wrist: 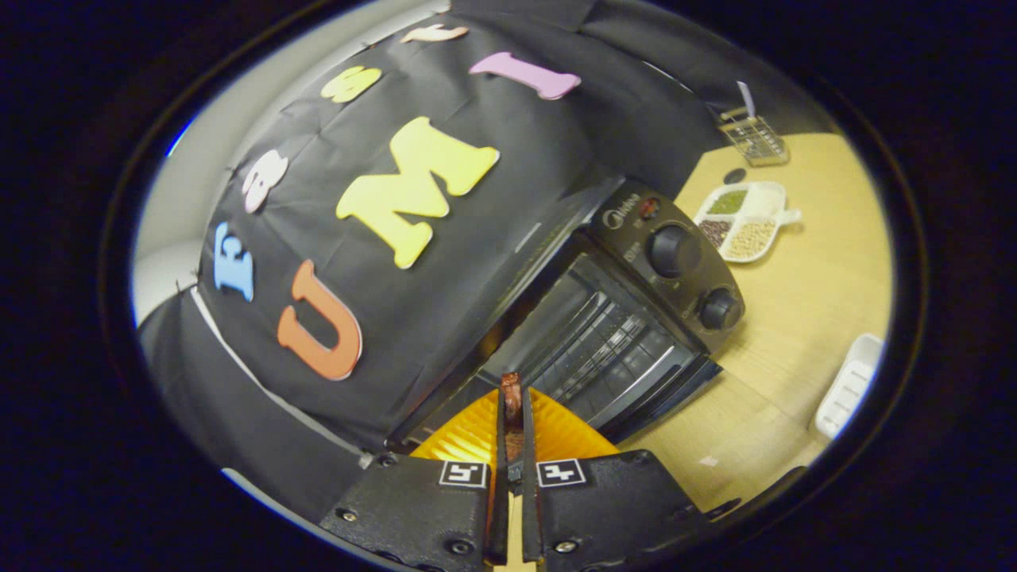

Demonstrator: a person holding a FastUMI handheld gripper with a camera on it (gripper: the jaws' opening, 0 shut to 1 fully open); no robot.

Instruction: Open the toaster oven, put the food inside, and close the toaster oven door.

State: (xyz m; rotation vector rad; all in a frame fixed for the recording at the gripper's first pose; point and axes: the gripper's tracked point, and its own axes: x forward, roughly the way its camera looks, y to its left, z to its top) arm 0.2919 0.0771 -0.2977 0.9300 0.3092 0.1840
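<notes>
Two fingers of my gripper [512, 413] stand almost together and pinch a small reddish-brown piece of food [511, 395] at their tips, so the gripper is closed on it. Under the fingers I see an orange ribbed plate [556, 433], lying just in front of the black toaster oven [636, 310]. The oven sits on the light wooden worktop [802, 318], against the cloth wall, and its glass door [675, 393] seems folded down already, because the wire rack [608, 342] inside is open to view just beyond the fingertips.

I judge the food to be light and rather soft, maybe a little greasy, so a hard squeeze can crush it and a loose one can let it slip. Holding it across its narrow middle, as now, looks right to me. To set it on the rack I should go in low and level, and release gently.

Well apart, past the oven's two round knobs [674, 251], there are a white divided dish of beans and grains [743, 218] and a white slotted tray [850, 385].
</notes>
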